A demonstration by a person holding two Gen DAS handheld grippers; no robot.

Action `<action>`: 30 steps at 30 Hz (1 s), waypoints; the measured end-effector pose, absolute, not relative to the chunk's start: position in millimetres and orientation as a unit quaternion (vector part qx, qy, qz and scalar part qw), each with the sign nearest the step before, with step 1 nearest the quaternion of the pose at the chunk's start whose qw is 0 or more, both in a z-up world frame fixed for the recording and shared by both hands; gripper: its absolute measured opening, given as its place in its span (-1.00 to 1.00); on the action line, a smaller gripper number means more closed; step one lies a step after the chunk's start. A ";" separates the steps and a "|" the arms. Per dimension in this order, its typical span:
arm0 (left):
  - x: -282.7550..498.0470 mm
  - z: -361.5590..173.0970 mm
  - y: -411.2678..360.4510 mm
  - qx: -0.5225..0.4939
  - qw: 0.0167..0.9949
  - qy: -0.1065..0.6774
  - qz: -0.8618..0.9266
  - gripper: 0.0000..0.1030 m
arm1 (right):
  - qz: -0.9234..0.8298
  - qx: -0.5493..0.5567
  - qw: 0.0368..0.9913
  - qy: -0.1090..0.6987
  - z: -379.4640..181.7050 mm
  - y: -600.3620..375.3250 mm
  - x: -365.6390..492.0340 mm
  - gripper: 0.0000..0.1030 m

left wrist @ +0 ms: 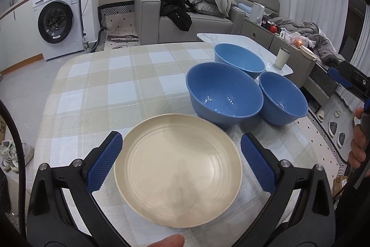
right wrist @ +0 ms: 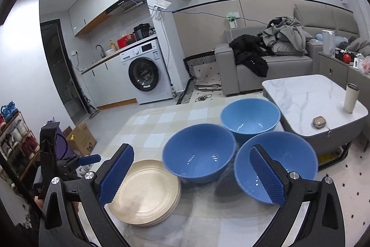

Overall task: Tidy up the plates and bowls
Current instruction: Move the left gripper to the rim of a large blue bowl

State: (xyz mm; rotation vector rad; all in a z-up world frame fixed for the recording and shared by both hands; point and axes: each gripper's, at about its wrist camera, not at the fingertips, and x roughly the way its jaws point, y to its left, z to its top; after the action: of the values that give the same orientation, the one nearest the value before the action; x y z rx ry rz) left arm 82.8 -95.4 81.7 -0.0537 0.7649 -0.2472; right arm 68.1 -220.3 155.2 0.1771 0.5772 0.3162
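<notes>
Both tools gape wide, empty: left tool [left wrist: 178, 156], right tool [right wrist: 193, 174].

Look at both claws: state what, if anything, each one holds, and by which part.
Nothing is held. The left claw is open, its pads clear of the plate stack between them. The right claw is open above the blue bowls, gripping none.

Left half of the checked table [left wrist: 104, 85] bare and passable, three blue bowls [left wrist: 225, 94] clustered touching by the right edge, cream plate stack [right wrist: 145, 193] blocking the near edge
</notes>
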 end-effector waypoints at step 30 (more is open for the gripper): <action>221.3 142.2 -185.5 -0.013 0.920 0.364 -0.143 0.97 | 0.060 0.099 0.953 0.279 215.7 -318.3 144.1 0.99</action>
State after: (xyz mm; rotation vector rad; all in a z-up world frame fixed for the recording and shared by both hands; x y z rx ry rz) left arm 221.3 -185.5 142.2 -0.0269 0.7485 -0.2941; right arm 144.1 -318.3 215.7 0.2012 0.5664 0.1219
